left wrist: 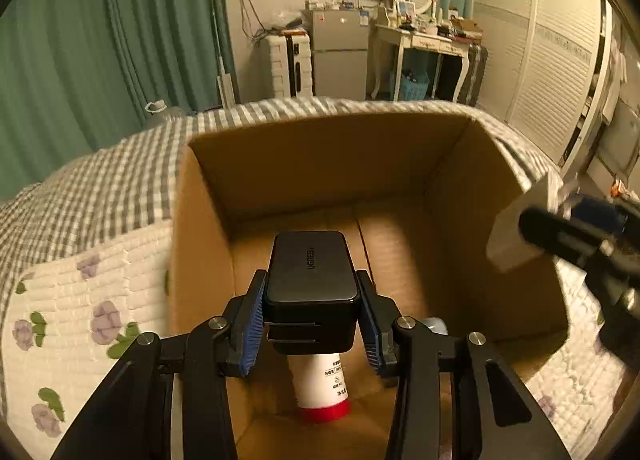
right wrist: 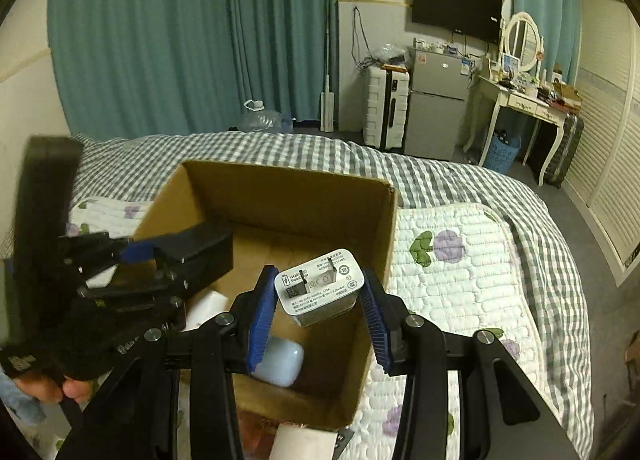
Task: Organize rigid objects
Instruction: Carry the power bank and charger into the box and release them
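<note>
Black charger between left gripper pads, over box

From my left wrist cam, the black charger in my left gripper covers the top of the white bottle with red cap; its label print is too small to read. A pale blue thing peeks out behind the right finger, can't identify it there. My right gripper is motion-blurred and cut off by the frame edge; the white block it carries is smeared. On the right wrist cam, the left gripper is blurred and partly hides a white object in the cardboard box. White charger fine print unreadable. The white item at the bottom edge is cropped.
</note>
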Demonstrator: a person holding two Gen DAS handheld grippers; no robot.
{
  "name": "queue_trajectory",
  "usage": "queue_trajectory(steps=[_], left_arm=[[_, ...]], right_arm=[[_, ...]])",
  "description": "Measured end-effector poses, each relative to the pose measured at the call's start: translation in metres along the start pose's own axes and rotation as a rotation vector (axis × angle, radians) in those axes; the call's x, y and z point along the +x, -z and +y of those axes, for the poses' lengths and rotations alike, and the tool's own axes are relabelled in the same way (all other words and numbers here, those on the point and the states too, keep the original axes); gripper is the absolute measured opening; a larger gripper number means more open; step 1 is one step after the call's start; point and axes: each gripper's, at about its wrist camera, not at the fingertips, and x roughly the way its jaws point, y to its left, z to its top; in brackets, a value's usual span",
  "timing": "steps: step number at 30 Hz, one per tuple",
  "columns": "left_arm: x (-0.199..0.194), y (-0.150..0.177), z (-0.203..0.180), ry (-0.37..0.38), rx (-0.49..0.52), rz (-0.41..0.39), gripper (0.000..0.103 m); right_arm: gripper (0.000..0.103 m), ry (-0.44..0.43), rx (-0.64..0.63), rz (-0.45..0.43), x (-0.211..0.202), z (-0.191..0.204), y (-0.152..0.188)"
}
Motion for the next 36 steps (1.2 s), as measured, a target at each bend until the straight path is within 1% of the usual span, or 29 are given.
queue_trajectory(steps=[2,4,5,6,11,13,16,19,23,26,30,33,35,36], left_arm=[[0.000,0.003,-0.002,-0.022,0.018,-0.004,0.043],[-0.003,0.005,-0.001,-0.002,0.015,-0.009,0.047],[-0.007,0.006,-0.001,0.010,0.013,-0.008,0.050],[-0.012,0.007,-0.002,0.014,0.014,-0.008,0.057],[-0.042,0.009,-0.003,-0.006,0.031,-0.024,0.058],[-0.056,0.015,0.000,-0.014,0.028,-0.029,0.059],[-0.071,0.022,0.006,-0.016,0.024,-0.039,0.060],[-0.081,0.031,0.014,-0.026,0.008,-0.051,0.061],[-0.086,0.038,0.024,-0.015,-0.039,-0.055,0.061],[-0.083,0.043,0.031,0.000,-0.070,-0.042,0.061],[-0.075,0.047,0.034,0.007,-0.068,-0.026,0.061],[-0.071,0.050,0.040,0.011,-0.086,-0.016,0.061],[-0.070,0.053,0.044,0.014,-0.098,-0.008,0.061],[-0.070,0.054,0.046,0.020,-0.105,-0.008,0.061]], right_arm=[[0.041,0.002,0.009,0.004,0.004,-0.002,0.001],[0.041,0.000,0.024,0.009,0.006,-0.005,0.001],[0.041,-0.002,0.029,0.011,0.006,-0.005,0.001],[0.041,-0.003,0.033,0.011,0.004,-0.004,0.001],[0.041,0.006,0.028,-0.004,-0.014,0.002,-0.005],[0.042,0.008,0.022,-0.009,-0.021,0.007,-0.007],[0.042,0.000,0.015,0.007,-0.025,0.015,-0.009],[0.042,0.010,-0.011,0.048,-0.017,0.027,-0.007],[0.042,0.030,-0.025,0.117,0.005,0.034,0.003],[0.042,0.026,-0.019,0.134,0.021,0.037,0.008],[0.042,0.043,0.003,0.161,0.042,0.037,0.007],[0.042,0.054,0.033,0.166,0.052,0.035,0.002],[0.045,0.056,0.048,0.158,0.051,0.033,0.001],[0.057,0.057,0.050,0.138,0.047,0.032,-0.001]])
